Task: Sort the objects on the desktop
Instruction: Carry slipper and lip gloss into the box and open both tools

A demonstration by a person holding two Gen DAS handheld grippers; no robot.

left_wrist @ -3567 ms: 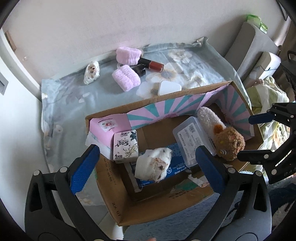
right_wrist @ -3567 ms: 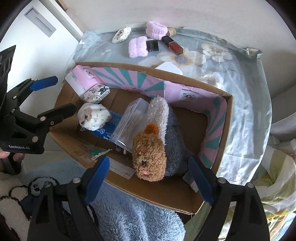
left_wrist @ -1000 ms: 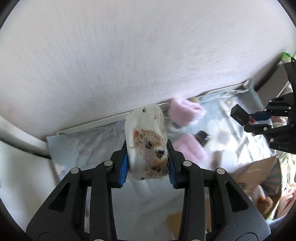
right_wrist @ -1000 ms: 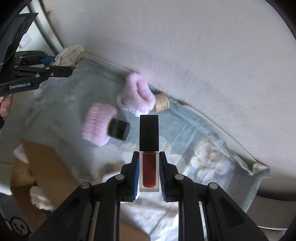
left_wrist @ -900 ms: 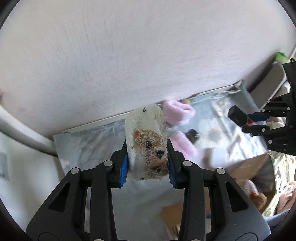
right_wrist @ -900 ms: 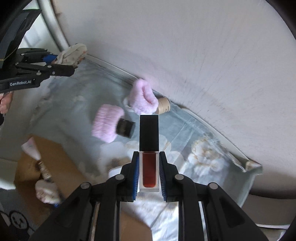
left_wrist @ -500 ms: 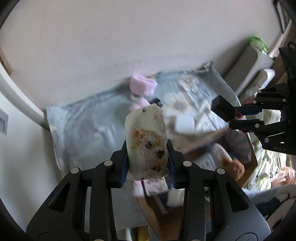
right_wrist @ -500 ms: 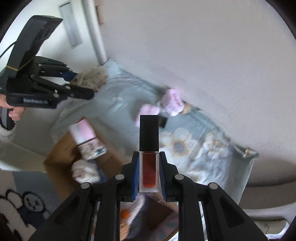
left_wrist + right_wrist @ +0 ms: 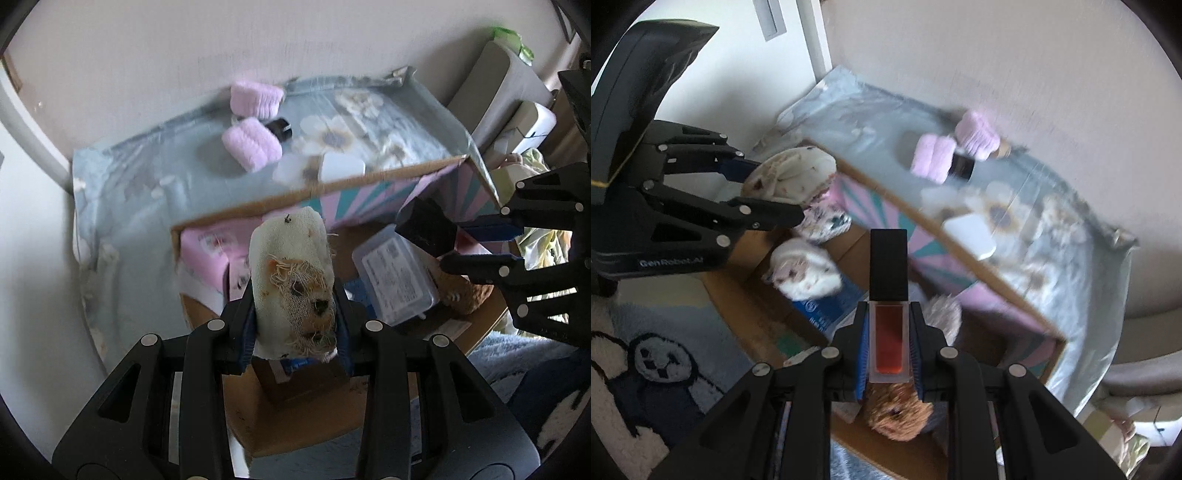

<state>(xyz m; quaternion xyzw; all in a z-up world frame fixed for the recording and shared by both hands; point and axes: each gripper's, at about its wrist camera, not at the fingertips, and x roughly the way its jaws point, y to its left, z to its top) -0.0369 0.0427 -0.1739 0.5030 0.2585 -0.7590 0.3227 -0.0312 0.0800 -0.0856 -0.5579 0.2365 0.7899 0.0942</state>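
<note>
My left gripper (image 9: 295,325) is shut on a small white plush toy (image 9: 293,273) with a tan face and holds it above the left part of the cardboard box (image 9: 332,417). It also shows in the right wrist view (image 9: 792,175), where the left gripper (image 9: 768,192) is at the left. My right gripper (image 9: 889,350) is shut on a red lip gloss tube with a black cap (image 9: 888,291), above the box (image 9: 746,295). The right gripper with the tube (image 9: 428,230) shows at the right of the left wrist view.
In the box lie a second white plush (image 9: 803,273), a brown plush (image 9: 899,413), a clear plastic case (image 9: 397,280) and pink tissue packs (image 9: 207,251). On the floral cloth behind it are two pink fluffy rolls (image 9: 251,142), a black cap (image 9: 280,129) and white pads (image 9: 341,168).
Both grippers have swung back from the cloth by the wall to above the box, each still holding its object. The view now looks down into the box.
</note>
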